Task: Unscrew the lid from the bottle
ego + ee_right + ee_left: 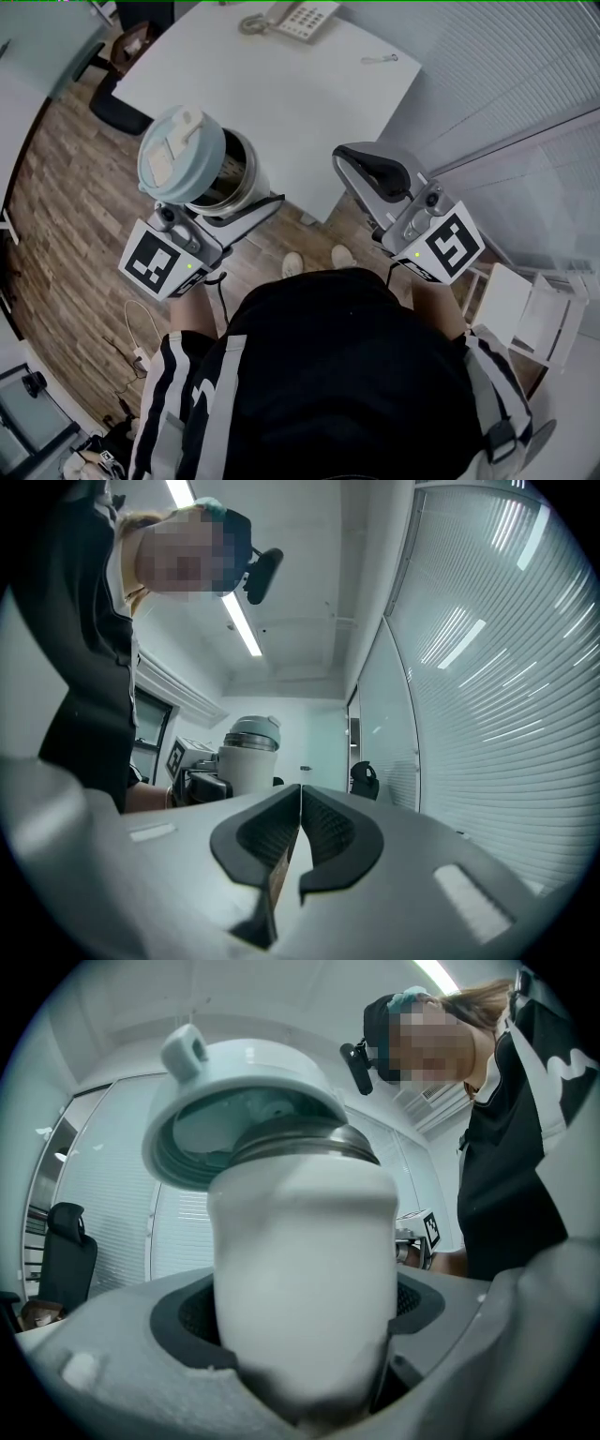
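My left gripper (242, 212) is shut on the white bottle (300, 1279), its jaws clamped round the body below the steel neck. The pale blue-green lid (181, 155) sits tilted and off-centre on the bottle's rim, leaving part of the steel mouth (234, 178) uncovered. In the left gripper view the lid (239, 1101) shows its underside, and nothing holds it. My right gripper (361, 165) hangs apart to the right, shut with nothing between its pads. The right gripper view shows the closed jaws (300, 810) and, beyond them, the bottle (246, 767) and lid (253, 729).
A white table (281, 84) with a telephone (300, 17) lies ahead, and a black chair (117, 103) stands at its left. Slatted blinds (525, 84) cover the wall on the right, with a white rack (534, 314) below them. Cables (141, 328) lie on the wooden floor.
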Demonstrator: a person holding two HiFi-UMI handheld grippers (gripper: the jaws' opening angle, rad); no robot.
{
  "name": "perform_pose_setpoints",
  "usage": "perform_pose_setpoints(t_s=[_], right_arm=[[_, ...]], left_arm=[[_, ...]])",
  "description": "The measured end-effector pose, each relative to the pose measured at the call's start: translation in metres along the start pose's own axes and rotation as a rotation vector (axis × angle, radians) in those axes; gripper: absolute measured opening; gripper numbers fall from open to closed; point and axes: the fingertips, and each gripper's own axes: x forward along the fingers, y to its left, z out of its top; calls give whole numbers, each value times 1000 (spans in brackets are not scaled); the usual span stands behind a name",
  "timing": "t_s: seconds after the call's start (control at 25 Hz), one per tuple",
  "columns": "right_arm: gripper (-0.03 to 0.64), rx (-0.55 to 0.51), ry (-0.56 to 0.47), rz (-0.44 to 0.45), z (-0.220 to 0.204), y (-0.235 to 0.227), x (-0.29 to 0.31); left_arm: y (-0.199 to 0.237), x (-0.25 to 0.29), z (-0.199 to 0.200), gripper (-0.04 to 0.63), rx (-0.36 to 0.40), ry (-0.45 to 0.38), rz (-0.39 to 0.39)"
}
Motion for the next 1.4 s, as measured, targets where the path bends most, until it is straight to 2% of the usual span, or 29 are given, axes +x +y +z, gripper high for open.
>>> perform_pose_setpoints(t_s=[0.8, 1.4], right_arm=[[2, 33, -42, -79, 4, -1, -9], [2, 19, -27, -114, 2, 2, -10]], left_arm=[[0, -2, -3, 453, 2, -4, -37], [-1, -2, -3, 453, 6, -1, -52]])
